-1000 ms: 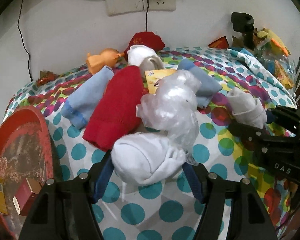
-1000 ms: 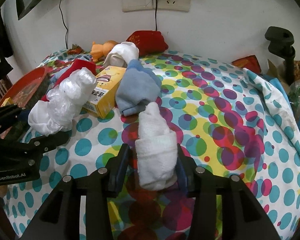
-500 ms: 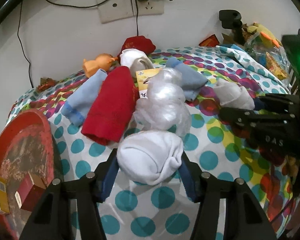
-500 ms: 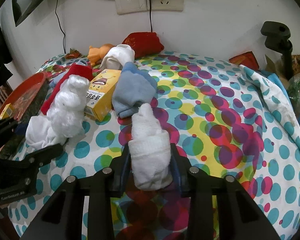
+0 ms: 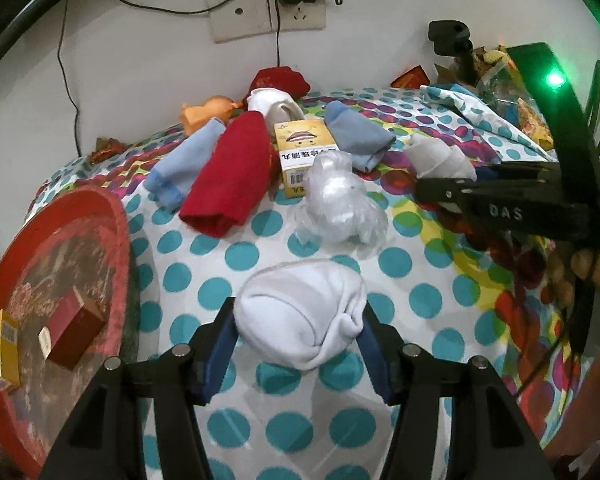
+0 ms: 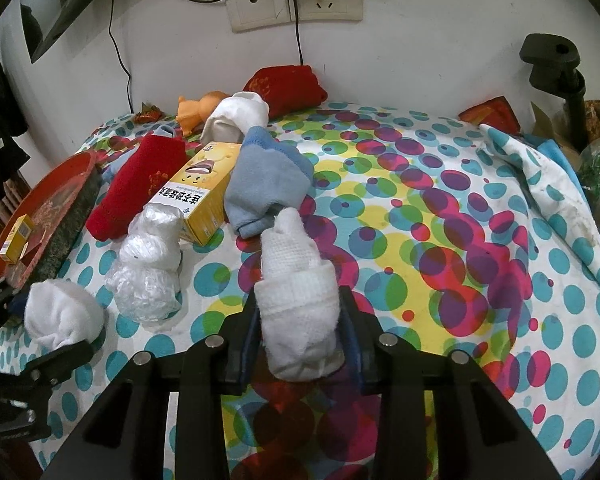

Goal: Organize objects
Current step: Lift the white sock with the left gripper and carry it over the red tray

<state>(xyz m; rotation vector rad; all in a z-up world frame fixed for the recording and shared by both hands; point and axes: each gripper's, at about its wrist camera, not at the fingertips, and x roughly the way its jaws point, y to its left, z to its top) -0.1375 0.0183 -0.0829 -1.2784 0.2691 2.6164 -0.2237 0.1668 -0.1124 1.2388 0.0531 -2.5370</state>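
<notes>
My left gripper [image 5: 300, 340] was matte black plastic, two angular arms each carrying a pair of round silver screws, with blue pads [image 5: 216, 352] lining the fingers. My right gripper [image 6: 300, 332] looked the same: black arms, silver screw heads, dark blue pads [image 6: 246, 344]. Seen from the left camera at three o'clock, its side bore white letters "DAS" [image 5: 506, 213], a green light [image 5: 555, 79] glowed at two o'clock, and a thin black cable [image 5: 580, 320] hung beside my hand [image 5: 596, 264].
</notes>
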